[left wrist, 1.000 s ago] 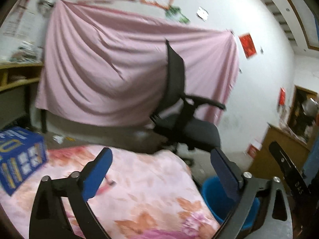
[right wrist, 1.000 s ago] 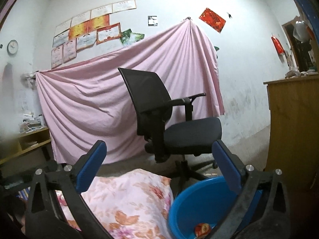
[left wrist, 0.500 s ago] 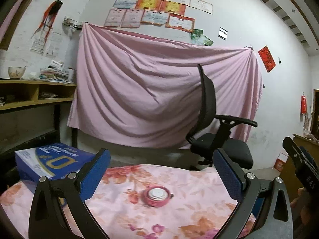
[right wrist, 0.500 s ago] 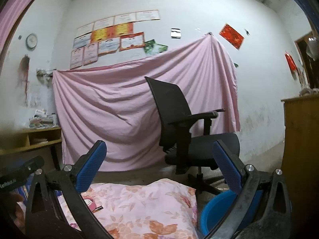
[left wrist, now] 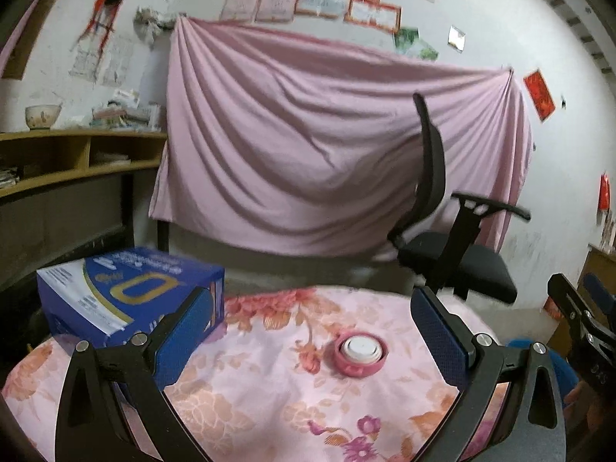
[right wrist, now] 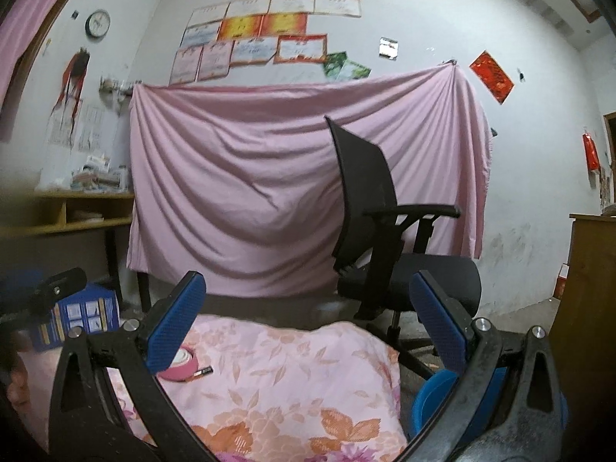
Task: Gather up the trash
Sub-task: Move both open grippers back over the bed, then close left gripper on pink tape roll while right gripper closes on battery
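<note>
The left tongs (left wrist: 308,331) are spread wide with nothing between the pads, hovering low over the floral cloth (left wrist: 269,392). The right tongs (right wrist: 304,327) are likewise released and empty, held above the cloth's right edge.

Ahead of the left tongs, between its two pads in that view, a pink tape roll (left wrist: 360,352) lies flat on the cloth, apart from both pads. The right view shows the same roll (right wrist: 180,364) partly behind its left pad, with a small dark strip (right wrist: 203,372) lying just beside it; what the strip is cannot be told.

A blue box (left wrist: 127,292) stands at the cloth's left edge. A blue basin (right wrist: 435,400) sits low beside the cloth on the right, under the right tongs; its inside is hidden here.

Judging by this, collecting is unfinished: the roll and the strip remain on the cloth, neither gripped. The likely next step is a grab for the roll, then a drop into the basin.
</note>
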`<act>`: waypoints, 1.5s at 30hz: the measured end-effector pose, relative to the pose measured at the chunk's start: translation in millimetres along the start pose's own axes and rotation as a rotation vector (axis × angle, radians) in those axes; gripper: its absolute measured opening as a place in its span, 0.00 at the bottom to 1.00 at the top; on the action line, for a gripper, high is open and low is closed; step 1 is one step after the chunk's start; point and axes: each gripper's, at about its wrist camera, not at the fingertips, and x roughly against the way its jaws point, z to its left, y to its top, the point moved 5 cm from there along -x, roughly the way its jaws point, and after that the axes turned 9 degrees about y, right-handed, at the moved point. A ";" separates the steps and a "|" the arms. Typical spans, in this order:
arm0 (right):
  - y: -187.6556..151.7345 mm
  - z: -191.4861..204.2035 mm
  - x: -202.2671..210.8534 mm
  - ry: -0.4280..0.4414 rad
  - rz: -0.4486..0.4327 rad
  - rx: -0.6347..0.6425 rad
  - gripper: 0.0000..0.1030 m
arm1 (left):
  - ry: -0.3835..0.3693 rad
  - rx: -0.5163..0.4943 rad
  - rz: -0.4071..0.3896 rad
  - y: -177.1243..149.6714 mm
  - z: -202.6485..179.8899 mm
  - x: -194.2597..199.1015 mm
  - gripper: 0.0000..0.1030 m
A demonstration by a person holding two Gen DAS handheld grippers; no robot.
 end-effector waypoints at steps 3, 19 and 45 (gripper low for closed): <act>-8.9 1.9 -9.1 0.005 0.042 -0.006 1.00 | 0.000 -0.042 0.068 -7.8 -4.1 -16.3 0.98; -52.7 -8.0 -67.1 0.061 0.368 -0.086 1.00 | -0.142 -0.177 0.390 -52.4 -46.5 -100.0 0.92; -90.0 -1.9 -99.2 0.117 0.631 -0.140 0.88 | -0.236 -0.095 0.540 -57.7 -32.1 -114.4 0.51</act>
